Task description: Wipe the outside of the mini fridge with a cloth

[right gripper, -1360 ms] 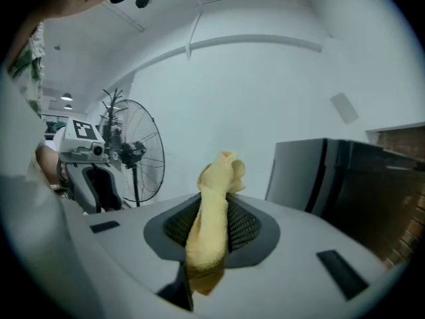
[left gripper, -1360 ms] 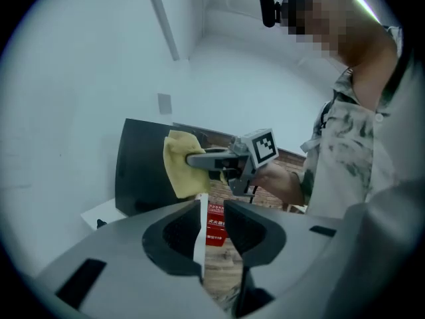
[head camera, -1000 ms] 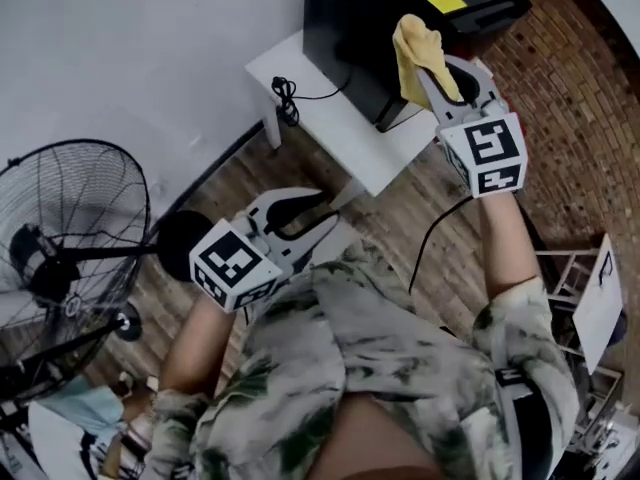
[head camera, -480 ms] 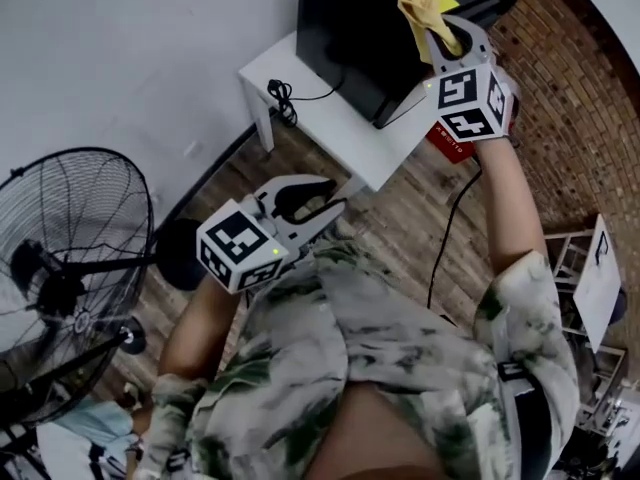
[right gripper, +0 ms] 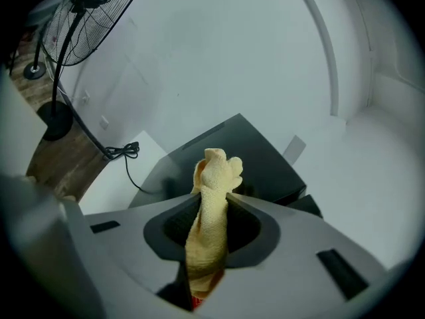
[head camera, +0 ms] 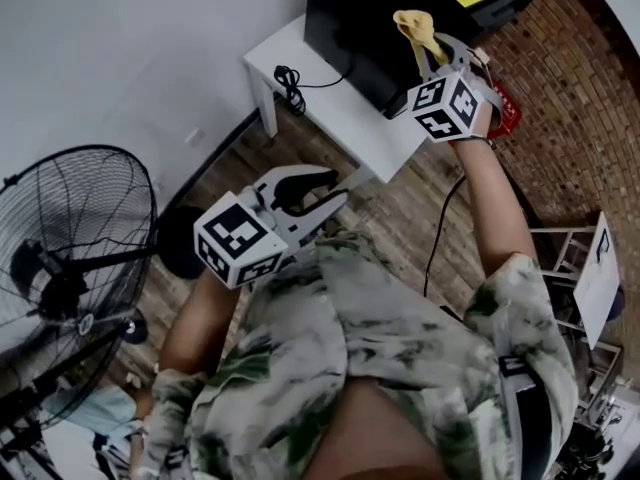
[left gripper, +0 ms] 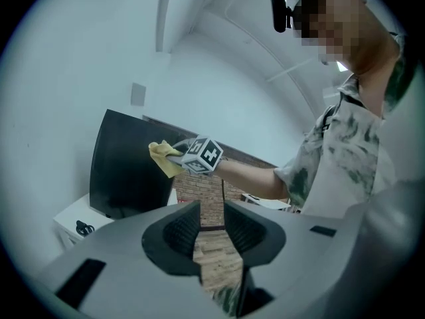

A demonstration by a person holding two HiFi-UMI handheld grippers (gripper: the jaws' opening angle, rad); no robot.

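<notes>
Right tongs [head camera: 430, 50]: clamped on the cloth [head camera: 414, 25], its bunched end poking out ahead of the jaws.
Fridge [head camera: 355, 23]: stood on the white table [head camera: 330, 118], far right, straight ahead of my cloth; the cloth's tip lay at its upper right edge, contact unclear.
Left tongs [head camera: 312, 194]: parted a little, empty, near my body, well apart from the fridge.
Nearer hand: the right, so I judged the wiping was its job.

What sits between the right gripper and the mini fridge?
Only the yellow cloth, clamped in the right gripper, bunched end toward the fridge; right gripper view.
</notes>
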